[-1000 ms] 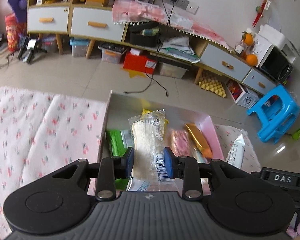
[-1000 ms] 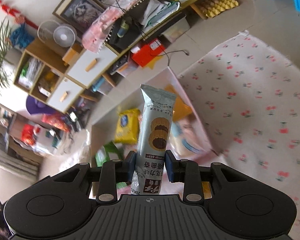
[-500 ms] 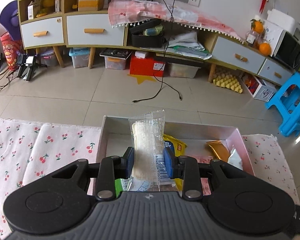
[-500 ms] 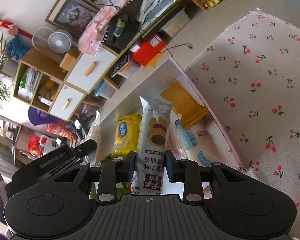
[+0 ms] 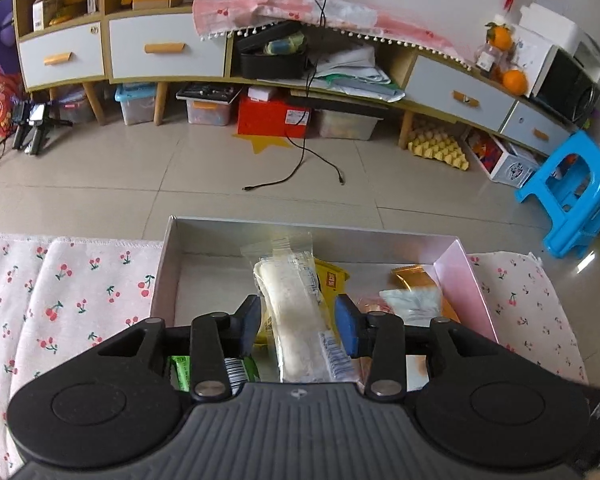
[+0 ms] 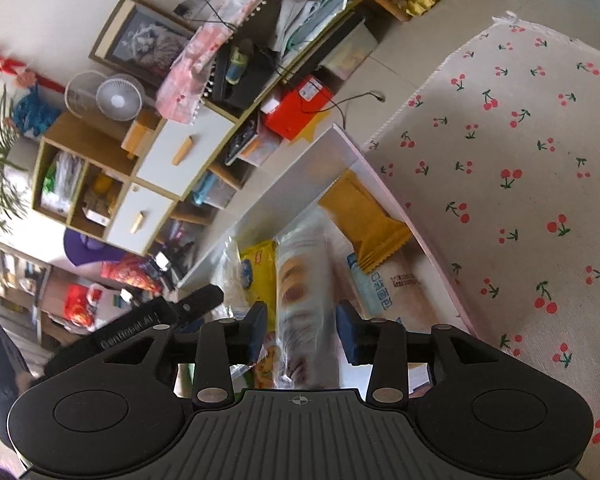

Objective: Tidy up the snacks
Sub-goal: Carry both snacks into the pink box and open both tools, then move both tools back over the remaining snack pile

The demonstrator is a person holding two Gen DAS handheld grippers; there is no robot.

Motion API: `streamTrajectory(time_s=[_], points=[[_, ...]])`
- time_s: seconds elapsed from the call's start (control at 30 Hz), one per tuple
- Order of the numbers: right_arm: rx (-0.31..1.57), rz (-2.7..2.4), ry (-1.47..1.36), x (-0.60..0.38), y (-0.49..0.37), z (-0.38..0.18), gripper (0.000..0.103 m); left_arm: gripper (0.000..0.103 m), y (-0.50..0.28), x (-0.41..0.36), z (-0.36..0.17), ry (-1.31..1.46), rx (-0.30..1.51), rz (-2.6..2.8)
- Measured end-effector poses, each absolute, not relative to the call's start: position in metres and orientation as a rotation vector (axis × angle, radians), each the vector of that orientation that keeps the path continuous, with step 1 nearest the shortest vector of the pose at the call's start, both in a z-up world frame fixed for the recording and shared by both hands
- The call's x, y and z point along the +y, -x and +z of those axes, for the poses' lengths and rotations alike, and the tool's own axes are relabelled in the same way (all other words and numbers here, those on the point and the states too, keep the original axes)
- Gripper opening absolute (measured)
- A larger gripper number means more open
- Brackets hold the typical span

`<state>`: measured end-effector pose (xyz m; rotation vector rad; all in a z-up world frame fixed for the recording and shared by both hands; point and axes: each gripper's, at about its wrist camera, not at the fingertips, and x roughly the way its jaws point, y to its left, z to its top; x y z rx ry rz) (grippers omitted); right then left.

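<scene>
Cherry-print cloth (image 5: 72, 292) covers the table on both sides of the shallow pink-walled cardboard box (image 5: 458, 270), the landmark here. Over the box's middle, the left gripper (image 5: 298, 320) has its jaws opening, pads clear of the clear-wrapped pale cake bar (image 5: 296, 312) lying between them. Toward the box's right, the right gripper (image 6: 302, 328) is likewise opening around a blurred biscuit packet (image 6: 300, 280). Against the right wall rests an orange foil packet (image 6: 366, 218); a yellow packet (image 6: 260, 276) lies mid-box.
</scene>
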<state>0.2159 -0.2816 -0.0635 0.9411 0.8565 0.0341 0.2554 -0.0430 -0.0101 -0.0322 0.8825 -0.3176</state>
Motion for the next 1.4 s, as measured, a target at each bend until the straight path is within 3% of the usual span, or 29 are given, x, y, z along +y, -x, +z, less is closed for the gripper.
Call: streamTrajectory(time_s=[0.13,0.27,0.5,0.57,1.0,1.4], points=[[0.843,0.028,-0.943,-0.287,-0.213,-0.058,0.048,0.048,-0.251,-0.045,-0.007,0.023,0.874,-0.315],[0.839,0.029,-0.937,-0.289,-0.206,-0.049,0.049,0.06,-0.243,-0.048,-0.002,0.006,0.864,-0.31],[0.863,0.027,-0.868,-0.285,-0.188,-0.026,0.06,0.067,-0.224,-0.046,0.011,-0.003,0.857,-0.312],[0.863,0.018,-0.855,-0.285,-0.181,-0.019,0.064,0.074,-0.217,-0.045,0.014,-0.006,0.853,-0.314],[0.919,-0.003,-0.735,-0.279,-0.128,0.017,0.069,0.086,-0.16,-0.034,0.027,-0.028,0.85,-0.33],[0.952,-0.017,-0.614,-0.275,-0.089,0.018,0.082,0.1,-0.117,-0.016,0.012,-0.028,0.861,-0.322]])
